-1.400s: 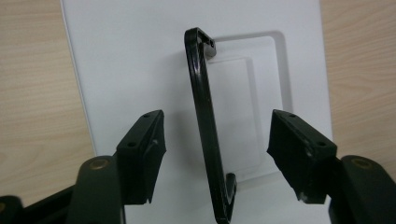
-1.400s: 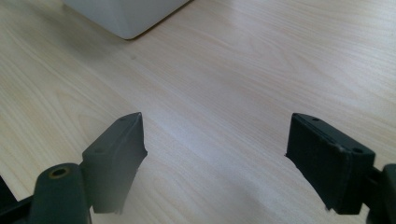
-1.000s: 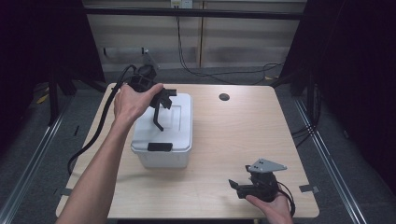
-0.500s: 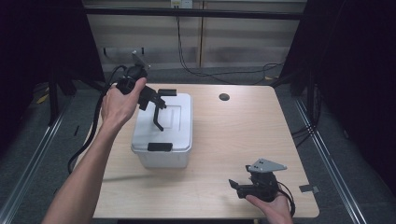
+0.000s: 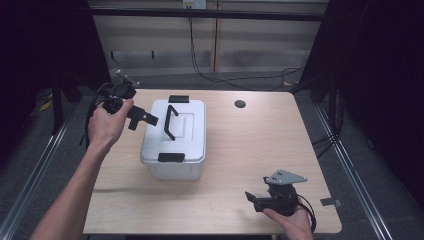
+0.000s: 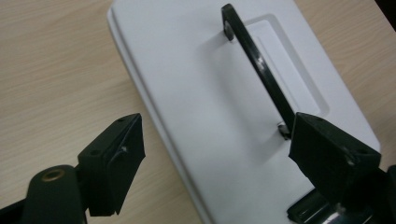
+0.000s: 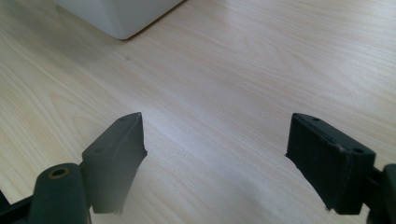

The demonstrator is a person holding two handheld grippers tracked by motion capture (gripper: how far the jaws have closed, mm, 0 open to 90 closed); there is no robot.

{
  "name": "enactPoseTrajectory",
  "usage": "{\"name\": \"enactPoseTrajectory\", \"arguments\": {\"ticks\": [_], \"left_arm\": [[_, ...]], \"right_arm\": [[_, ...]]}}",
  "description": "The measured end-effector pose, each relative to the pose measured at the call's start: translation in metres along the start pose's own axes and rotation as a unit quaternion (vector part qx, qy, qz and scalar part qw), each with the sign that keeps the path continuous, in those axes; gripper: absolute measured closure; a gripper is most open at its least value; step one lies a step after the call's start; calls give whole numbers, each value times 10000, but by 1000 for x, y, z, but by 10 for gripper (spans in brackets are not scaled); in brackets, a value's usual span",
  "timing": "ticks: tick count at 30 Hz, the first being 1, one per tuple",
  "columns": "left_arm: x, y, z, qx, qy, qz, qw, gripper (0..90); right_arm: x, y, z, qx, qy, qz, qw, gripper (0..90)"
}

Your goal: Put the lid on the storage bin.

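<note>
A white lidded box (image 5: 186, 141) stands left of the table's middle, its black handle (image 5: 170, 121) raised on the lid. Black latches sit at its near end (image 5: 171, 158) and far end (image 5: 179, 99). My left gripper (image 5: 142, 119) hovers open just off the box's left side, apart from the handle. In the left gripper view, my left gripper (image 6: 215, 163) has wide jaws framing the lid edge (image 6: 154, 121) and handle (image 6: 261, 65). My right gripper (image 5: 252, 198) rests open near the front right edge. In its own view, my right gripper (image 7: 215, 158) has only bare wood between the jaws.
The wooden table (image 5: 265, 145) has a small round hole (image 5: 240, 104) at the back. The box's corner (image 7: 116, 14) lies well ahead of the right gripper. Dark floor and metal rails surround the table, and cables run along the back wall.
My left gripper has drawn back from above the lid's handle to the box's left side. The handle stays raised. The right gripper has not moved.
</note>
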State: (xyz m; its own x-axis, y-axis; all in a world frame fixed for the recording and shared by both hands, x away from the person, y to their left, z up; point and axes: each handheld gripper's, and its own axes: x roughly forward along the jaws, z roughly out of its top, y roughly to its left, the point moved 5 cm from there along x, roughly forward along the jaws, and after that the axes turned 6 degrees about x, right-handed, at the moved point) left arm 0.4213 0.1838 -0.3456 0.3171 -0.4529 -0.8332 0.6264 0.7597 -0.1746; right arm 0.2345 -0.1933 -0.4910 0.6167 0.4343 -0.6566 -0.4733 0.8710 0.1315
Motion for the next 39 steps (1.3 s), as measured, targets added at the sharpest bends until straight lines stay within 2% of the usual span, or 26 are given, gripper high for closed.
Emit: {"name": "enactPoseTrajectory", "arguments": {"ticks": [1,4,8,10,12,15,17,19,21,23,25,32,34,37,39], "left_arm": [[-1,2,-3,6,-88,1,10000,177],[-5,9,-15,42,-176,195,9996,199],[-12,16,-32,103,-436,155,9989,199],[-13,19,-42,187,-457,244,9985,199],[-13,21,-50,205,-530,226,9981,199],[-13,27,-65,137,-647,338,9972,200],[-11,29,-76,140,-645,242,9975,199],[-10,32,-88,146,-630,240,9976,200],[-9,35,-98,38,-715,217,9972,199],[-8,38,-109,17,-659,178,9977,200],[-7,42,-117,-91,-617,150,9979,200],[-4,41,-144,-8,-805,212,9965,200],[-1,39,-151,-2,-802,194,9966,200],[1,40,-163,34,-815,358,9960,200],[3,41,-172,1,-817,327,9961,198]], "right_arm": [[0,0,0,-12,-5,-6,10000,185],[0,0,0,-16,-2,3,10000,185],[0,0,0,-8,-2,8,10000,185],[1,0,0,-9,-1,5,10000,185],[1,0,0,1,6,0,10000,185],[1,0,0,19,23,-14,10000,185],[1,0,0,15,15,-15,10000,184],[1,0,0,21,12,-15,10000,184],[1,0,0,19,10,-19,10000,184],[1,0,0,28,12,-21,10000,184],[1,0,0,31,22,-25,10000,184],[1,-1,0,72,16,-25,10000,183],[2,-1,0,77,21,-23,10000,183],[1,-1,0,73,22,-29,10000,183],[1,-2,0,75,19,-41,10000,183]]}}
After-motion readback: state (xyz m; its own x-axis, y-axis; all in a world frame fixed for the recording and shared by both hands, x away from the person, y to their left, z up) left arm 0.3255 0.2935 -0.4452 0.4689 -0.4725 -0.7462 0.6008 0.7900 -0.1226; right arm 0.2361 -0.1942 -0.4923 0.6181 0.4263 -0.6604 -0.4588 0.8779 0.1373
